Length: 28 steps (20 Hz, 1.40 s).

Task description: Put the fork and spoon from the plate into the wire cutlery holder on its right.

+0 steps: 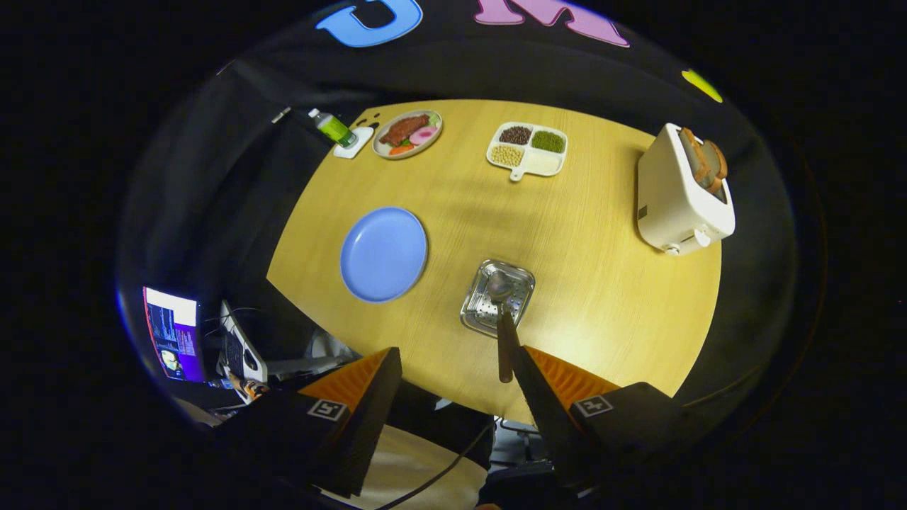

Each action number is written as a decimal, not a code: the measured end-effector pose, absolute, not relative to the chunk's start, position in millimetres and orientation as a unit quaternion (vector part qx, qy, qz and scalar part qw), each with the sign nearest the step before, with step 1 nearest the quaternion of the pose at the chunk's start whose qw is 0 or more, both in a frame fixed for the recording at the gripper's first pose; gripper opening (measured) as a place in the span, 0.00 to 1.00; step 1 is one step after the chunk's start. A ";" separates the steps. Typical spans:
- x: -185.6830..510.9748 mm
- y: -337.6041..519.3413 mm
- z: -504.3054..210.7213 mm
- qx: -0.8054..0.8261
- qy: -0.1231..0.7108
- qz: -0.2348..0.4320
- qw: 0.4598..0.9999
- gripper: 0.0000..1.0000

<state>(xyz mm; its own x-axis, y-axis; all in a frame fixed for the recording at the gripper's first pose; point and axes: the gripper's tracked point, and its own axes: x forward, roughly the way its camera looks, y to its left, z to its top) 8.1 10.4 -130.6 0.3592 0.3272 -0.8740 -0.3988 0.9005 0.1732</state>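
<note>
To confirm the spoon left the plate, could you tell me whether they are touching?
Apart. The gripper view shows the spoon in the wire cutlery holder, bare table between holder and blue plate; the tool is open.

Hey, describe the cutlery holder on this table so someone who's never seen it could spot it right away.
On the round wooden table, look near the front edge, just ahead of the open gripper. The cutlery holder sits right of the empty blue plate. It is the only shiny metal, perforated container there, with a spoon standing in it.
</note>
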 end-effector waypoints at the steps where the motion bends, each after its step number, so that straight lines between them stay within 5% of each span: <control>1: 7.2 13.9 -120.7 -0.038 0.494 0.221 0.840 0.99; 11: 16.4 15.1 10.0 -0.029 0.185 0.135 0.973 0.99; 18: -1.5 8.7 120.2 -0.008 -0.019 0.086 0.996 0.99; 28: -1.2 31.5 112.9 -0.034 -0.025 0.107 0.993 0.98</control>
